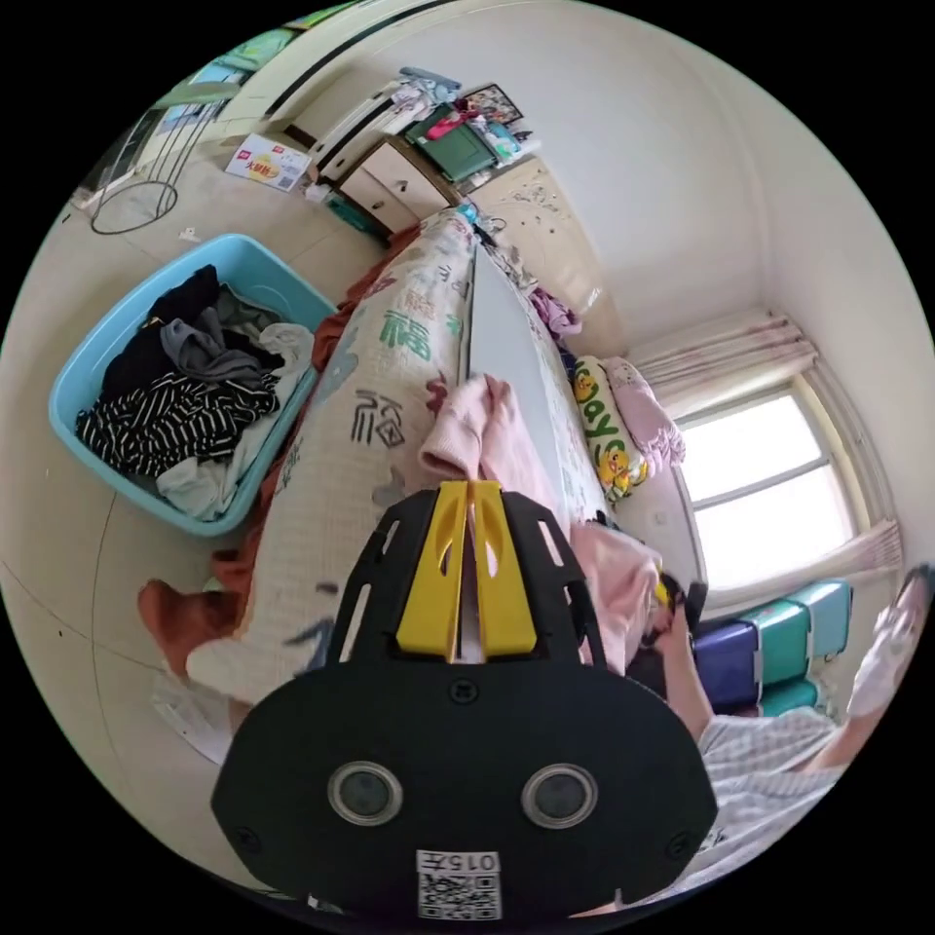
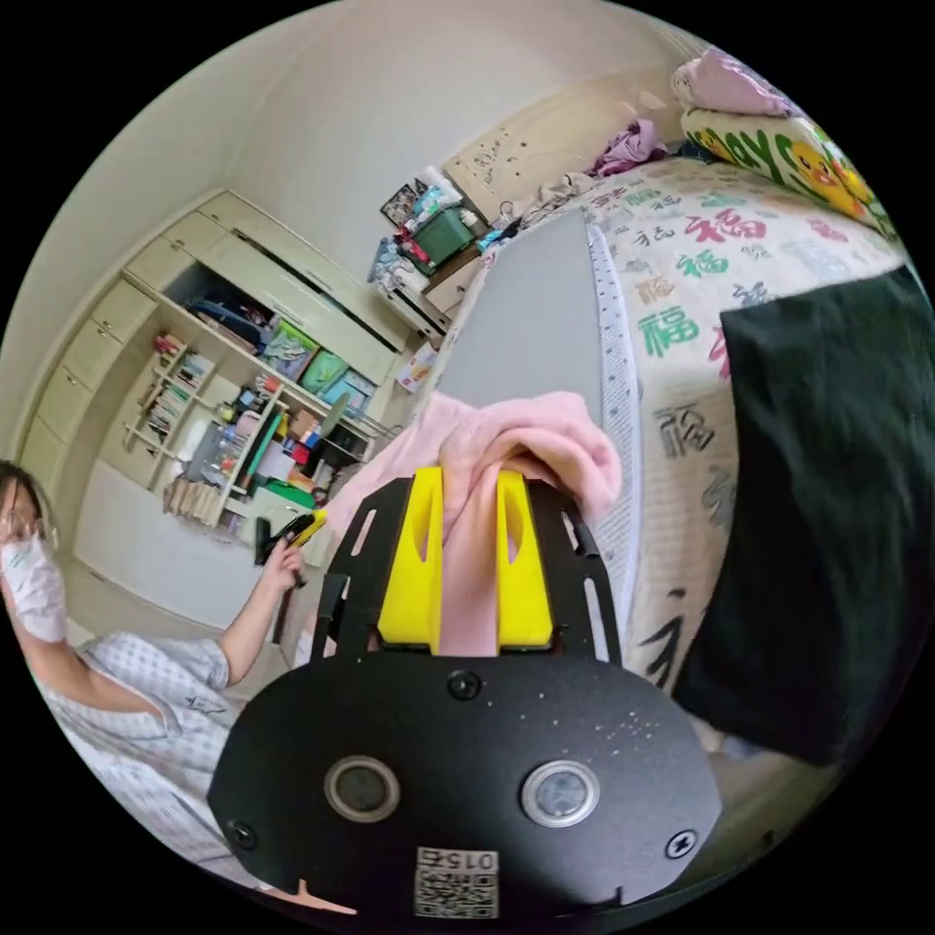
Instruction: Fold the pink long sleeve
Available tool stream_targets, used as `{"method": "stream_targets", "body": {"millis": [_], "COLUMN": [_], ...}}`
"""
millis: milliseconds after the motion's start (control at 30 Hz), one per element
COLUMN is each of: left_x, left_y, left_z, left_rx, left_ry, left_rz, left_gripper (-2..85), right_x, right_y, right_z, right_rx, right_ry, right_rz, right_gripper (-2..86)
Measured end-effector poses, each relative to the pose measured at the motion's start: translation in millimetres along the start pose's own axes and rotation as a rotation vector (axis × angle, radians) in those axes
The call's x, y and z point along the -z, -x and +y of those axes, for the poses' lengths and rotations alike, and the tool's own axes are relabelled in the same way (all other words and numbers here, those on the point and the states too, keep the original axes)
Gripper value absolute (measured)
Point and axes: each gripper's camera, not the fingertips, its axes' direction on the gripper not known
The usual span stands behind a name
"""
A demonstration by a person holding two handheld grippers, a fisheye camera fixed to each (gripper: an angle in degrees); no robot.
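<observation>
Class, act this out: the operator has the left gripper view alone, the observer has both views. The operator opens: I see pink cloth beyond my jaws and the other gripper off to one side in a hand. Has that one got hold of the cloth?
Observer: Yes. In the right gripper view, the right gripper has both yellow jaws pressed on a bunched fold of the pink long sleeve.
Operator: Is anything else lying on the bed?
Observer: A black garment lies on the patterned bed cover, off to one side of the pink one.
Operator: And behind the person?
Observer: Open shelves crowded with small things stand against the wall.
</observation>
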Motion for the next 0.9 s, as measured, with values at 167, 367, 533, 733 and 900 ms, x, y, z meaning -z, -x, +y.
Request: {"method": "stream_targets", "body": {"millis": [167,367,533,733,900], "left_x": [6.1,29.2,51.4,57.6,57.9], "left_y": [21.4,-2.4,-8.0,-23.4,-21.9], "left_z": [102.9,121.4,131.5,123.8,80.6], "left_rx": [0.160,0.110,0.104,0.062,0.040], "left_ry": [0.007,-0.049,-0.071,-0.086,-0.146], "left_rz": [0.045,-0.032,-0.039,-0.159,-0.230], "left_gripper": [-0.7,-0.9,-0.9,0.5,11.2], "right_x": [-25.7,-24.3,-29.3,-53.3,-40.8], "right_y": [-22.7,18.5,28.3,15.1,-8.5], "right_z": [-54.1,4.0,87.7,145.6,159.2], "right_rx": [-0.126,0.020,0.038,-0.090,-0.246], "right_ry": [0.031,0.081,0.146,0.168,0.075], "right_rz": [0.249,-0.008,-0.050,0.019,0.166], "right_gripper": [7.7,7.1,7.4,10.1,14.8]}}
